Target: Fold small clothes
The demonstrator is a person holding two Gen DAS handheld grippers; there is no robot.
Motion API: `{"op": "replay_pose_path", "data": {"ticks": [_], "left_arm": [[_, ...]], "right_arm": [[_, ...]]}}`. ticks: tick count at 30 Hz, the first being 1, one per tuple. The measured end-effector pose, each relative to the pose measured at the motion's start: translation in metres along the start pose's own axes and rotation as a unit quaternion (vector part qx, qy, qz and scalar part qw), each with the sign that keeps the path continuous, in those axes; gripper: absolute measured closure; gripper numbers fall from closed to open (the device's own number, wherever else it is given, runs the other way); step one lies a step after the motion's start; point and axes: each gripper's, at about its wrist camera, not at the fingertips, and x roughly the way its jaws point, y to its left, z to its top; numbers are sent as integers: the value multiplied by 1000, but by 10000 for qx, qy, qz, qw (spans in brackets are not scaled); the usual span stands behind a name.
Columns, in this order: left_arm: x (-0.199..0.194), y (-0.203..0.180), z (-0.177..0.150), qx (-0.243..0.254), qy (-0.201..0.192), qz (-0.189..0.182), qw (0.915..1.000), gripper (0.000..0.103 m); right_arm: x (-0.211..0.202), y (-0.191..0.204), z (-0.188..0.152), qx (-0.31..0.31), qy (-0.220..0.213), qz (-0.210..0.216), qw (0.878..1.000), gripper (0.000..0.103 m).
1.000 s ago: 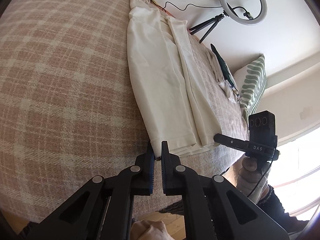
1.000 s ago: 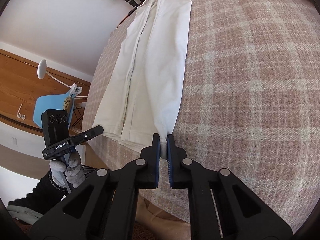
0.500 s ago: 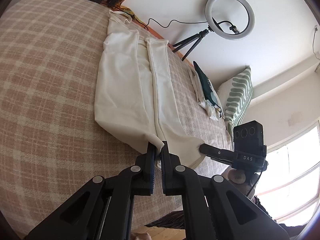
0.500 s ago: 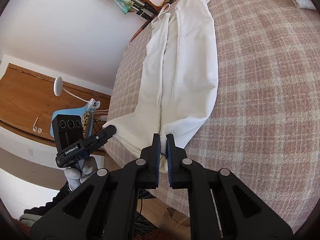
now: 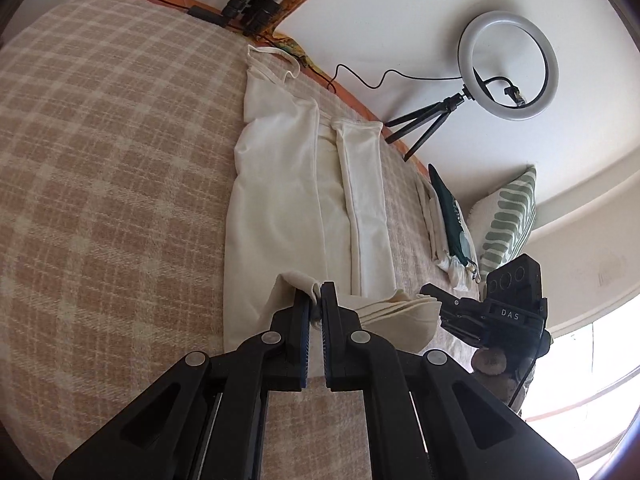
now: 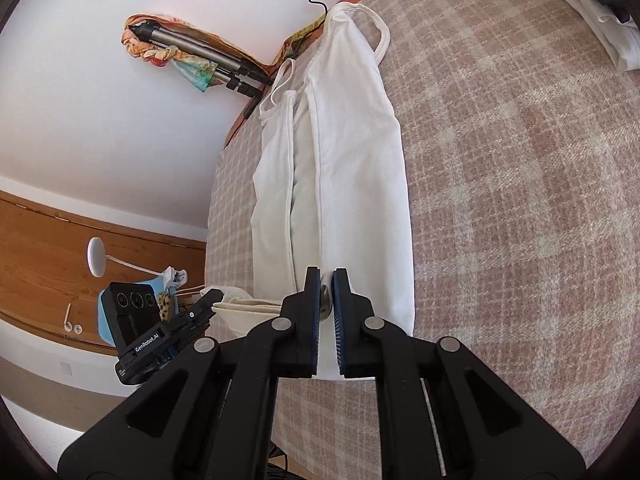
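Observation:
A cream sleeveless garment lies lengthwise on the plaid bed cover, its sides folded in and its straps at the far end. My left gripper is shut on one corner of the near hem, which is lifted off the cover. My right gripper is shut on the other hem corner, also lifted. Between them the layered hem hangs doubled back over the garment's lower part. Each gripper shows in the other's view, the right at the hem's far side, the left likewise.
A ring light on a small tripod stands at the bed's far side. A striped green pillow and folded clothes lie along the right edge. A tripod with colourful cloth leans on the wall. A blue chair stands beyond the bed.
Both grippers have lifted the garment's near hem and carried it toward the strap end, so the lower part now doubles over the rest. More of the room's far side has come into view.

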Motion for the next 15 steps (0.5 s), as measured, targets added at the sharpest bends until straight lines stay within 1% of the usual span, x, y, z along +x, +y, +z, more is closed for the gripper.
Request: {"op": "replay_pose_path", "data": {"ticks": [4, 6, 8, 10, 11, 12, 13, 14, 15], "left_arm": [[12, 6, 6, -89, 84, -9, 9999, 99], [14, 6, 8, -55, 89, 7, 9999, 99], [14, 3, 11, 52, 30, 92, 9999, 98], [8, -2, 15, 163, -110, 123, 9997, 94], [3, -6, 17, 247, -219, 174, 9993, 85], [-2, -9, 19, 340, -334, 215, 9986, 68], [-8, -12, 20, 416, -448, 252, 9978, 60], [-14, -15, 21, 473, -547, 265, 9970, 57], [-20, -17, 19, 541, -630, 250, 9962, 57]], "right_arm": [[9, -5, 12, 85, -8, -245, 9997, 95], [10, -3, 15, 65, -46, -289, 9995, 95], [6, -2, 17, 58, -106, -287, 9995, 95], [-1, -1, 19, 5, -193, -306, 9993, 95], [-4, 0, 20, -28, -189, -346, 9992, 89], [-7, 0, 22, -57, -198, -370, 9991, 76], [-12, 0, 22, -82, -281, -351, 9990, 69], [-17, 1, 21, -128, -362, -344, 9987, 60], [-20, 2, 20, -216, -371, -391, 9983, 59]]}}
